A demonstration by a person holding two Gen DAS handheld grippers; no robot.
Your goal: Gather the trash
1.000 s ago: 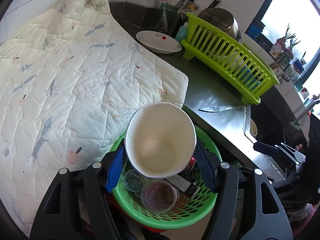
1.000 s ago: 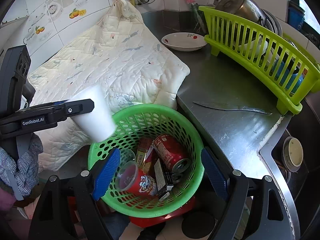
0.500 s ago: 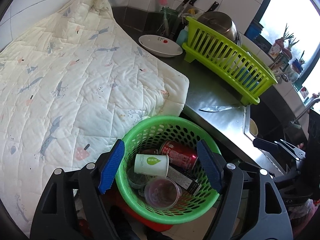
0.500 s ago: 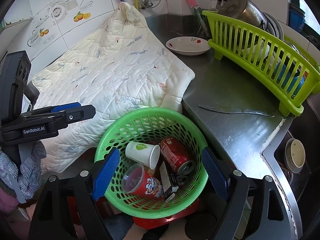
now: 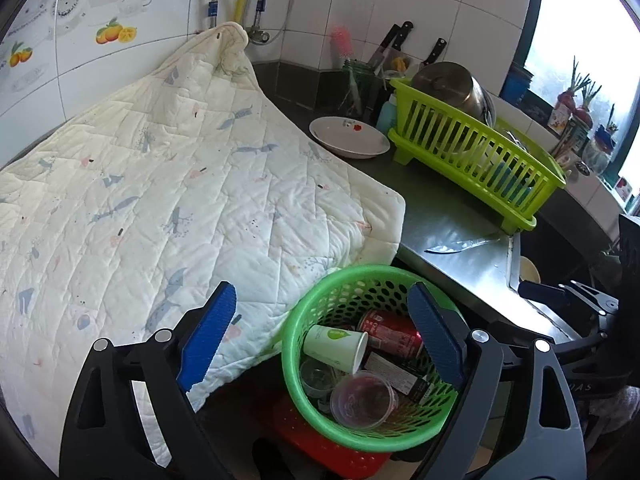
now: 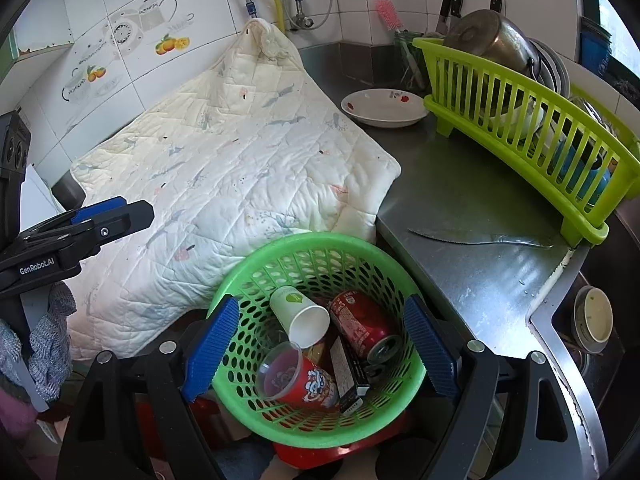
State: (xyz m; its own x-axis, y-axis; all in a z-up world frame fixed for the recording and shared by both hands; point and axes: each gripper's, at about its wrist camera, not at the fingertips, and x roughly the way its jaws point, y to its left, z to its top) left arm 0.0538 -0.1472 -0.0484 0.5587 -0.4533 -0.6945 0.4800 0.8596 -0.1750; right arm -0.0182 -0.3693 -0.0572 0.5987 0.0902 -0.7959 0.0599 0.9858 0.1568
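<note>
The left gripper [image 5: 320,344] is hovering low in its frame with nothing between its jaws, which are opening wider; the right gripper [image 6: 320,344] is likewise standing open and empty above the green basket [image 6: 256,260] at the bottom centre. The paper cup [image 6: 298,314] is lying on its side inside, touching the red can [image 6: 362,328] and the clear cup [image 6: 280,368]. Lifting straight clear looks best, so neither finger is catching the rim. The quilted pad [image 5: 180,200] is crowding the left, the knife [image 6: 480,237] is lying near the counter edge at right, and the steel counter [image 6: 460,184] between them is offering open room.
</note>
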